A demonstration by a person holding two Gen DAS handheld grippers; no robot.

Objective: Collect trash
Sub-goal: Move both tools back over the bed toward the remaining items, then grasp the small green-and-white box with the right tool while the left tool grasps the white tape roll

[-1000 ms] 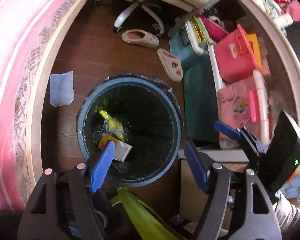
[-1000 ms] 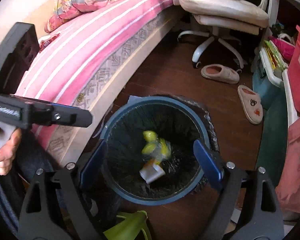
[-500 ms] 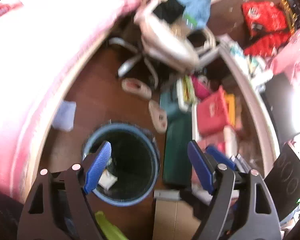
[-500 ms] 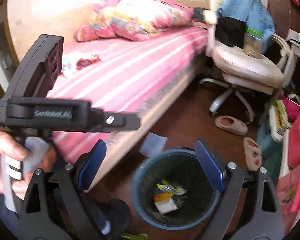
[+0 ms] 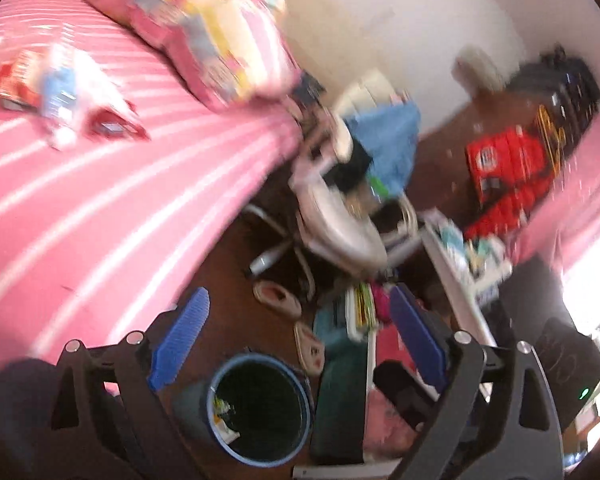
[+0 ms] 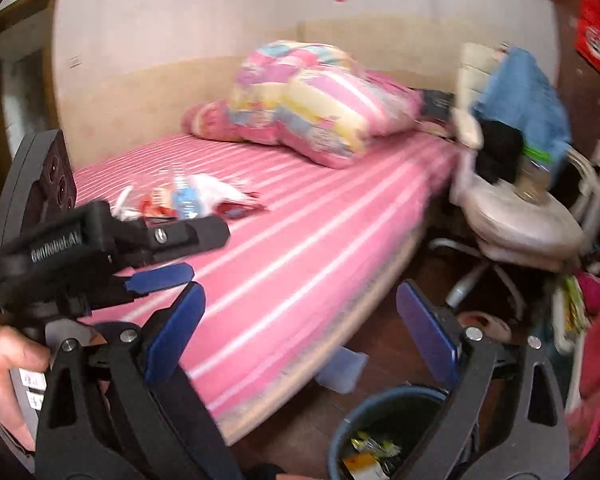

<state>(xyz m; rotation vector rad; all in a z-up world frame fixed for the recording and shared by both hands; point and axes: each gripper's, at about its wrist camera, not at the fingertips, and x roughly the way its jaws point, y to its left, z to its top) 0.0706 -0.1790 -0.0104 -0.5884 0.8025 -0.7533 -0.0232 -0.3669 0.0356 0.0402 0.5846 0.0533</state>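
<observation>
A blue trash bin (image 5: 260, 408) with a black liner stands on the brown floor beside the bed; it also shows in the right wrist view (image 6: 388, 428), with yellow and white wrappers inside. A pile of trash (image 6: 188, 200), a small plastic bottle and red and white wrappers, lies on the pink striped bed; it shows blurred in the left wrist view (image 5: 64, 92). My left gripper (image 5: 296, 344) is open and empty, raised above the bin. My right gripper (image 6: 300, 332) is open and empty, facing the bed. The left gripper's body (image 6: 100, 248) shows at the left of the right wrist view.
A pink patterned quilt (image 6: 312, 100) lies at the bed's head. A white office chair (image 6: 516, 216) with blue and black clothes stands to the right. Slippers (image 5: 276, 300), a pale cloth on the floor (image 6: 344, 368) and pink boxes (image 5: 396, 344) crowd the floor by the desk.
Both grippers have risen and tilted up from over the bin; the views now take in the bed and its trash pile. Both stay open and empty.
</observation>
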